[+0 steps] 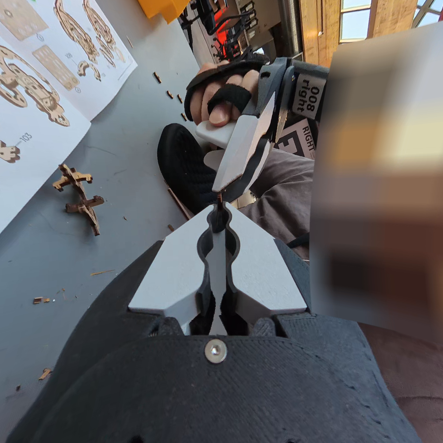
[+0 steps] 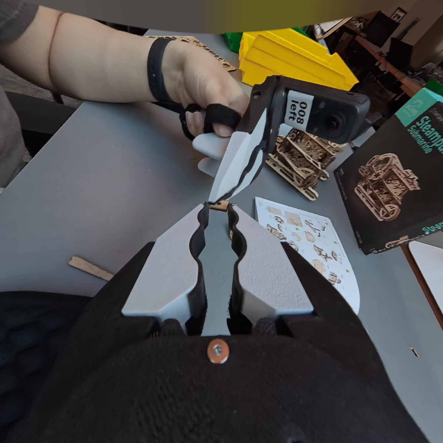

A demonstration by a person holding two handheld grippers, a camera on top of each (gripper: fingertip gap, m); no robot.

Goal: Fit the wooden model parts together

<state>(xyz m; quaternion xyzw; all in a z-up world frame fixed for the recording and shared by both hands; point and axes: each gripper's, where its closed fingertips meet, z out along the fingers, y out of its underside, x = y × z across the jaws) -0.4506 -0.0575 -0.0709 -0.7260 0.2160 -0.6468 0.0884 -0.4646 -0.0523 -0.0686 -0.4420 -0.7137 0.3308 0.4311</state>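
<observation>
A small flat wooden part is held in the air above the grey table, between both grippers. My left gripper is shut on it, and the part shows edge-on as a thin dark sliver. My right gripper is shut on the same part across its width. In the left wrist view the right gripper comes down from above and meets the part tip to tip. In the right wrist view the left gripper pinches the part's left edge. A wooden sub-assembly with two cross pieces lies on the table.
Instruction sheets lie on the table. A built wooden model, the dark kit box and yellow bins stand at the back right. A wood strip and small scraps are scattered about. My left and right fingertips are right by each other.
</observation>
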